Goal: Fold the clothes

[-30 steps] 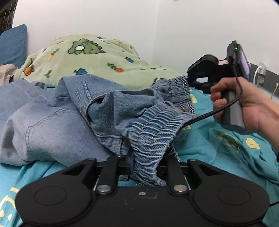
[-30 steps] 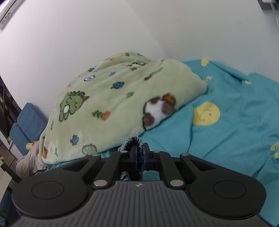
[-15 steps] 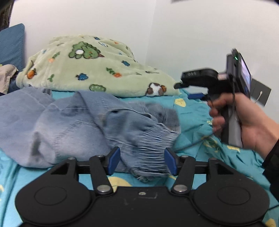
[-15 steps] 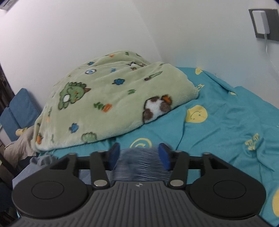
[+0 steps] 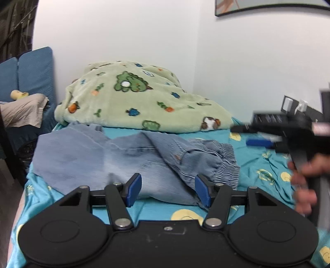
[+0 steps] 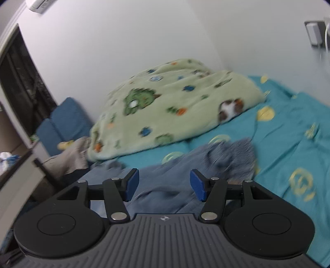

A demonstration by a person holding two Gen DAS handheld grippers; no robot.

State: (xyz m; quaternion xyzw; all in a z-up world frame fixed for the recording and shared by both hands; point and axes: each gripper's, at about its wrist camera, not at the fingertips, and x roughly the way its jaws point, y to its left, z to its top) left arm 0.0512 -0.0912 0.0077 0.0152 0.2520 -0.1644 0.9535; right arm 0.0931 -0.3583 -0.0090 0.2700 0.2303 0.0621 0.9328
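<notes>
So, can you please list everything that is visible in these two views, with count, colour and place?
jeans: one, light blue denim, lying crumpled on the bed, elastic waistband toward the right in the left wrist view
blanket: one, pale green with dinosaur and carrot prints, heaped at the far end of the bed by the wall
bed sheet: one, teal with yellow smiley faces, under everything
cushions: blue, upright at far left
beige cloth: one, at far left beside the bed
wall plug: one, white, on the wall at upper right
picture frame: one, dark, only its lower edge shows
left claw: open, blue pads, nothing held
right claw: open, blue pads, nothing held
hand: one, holding the right claw's handle, blurred
</notes>
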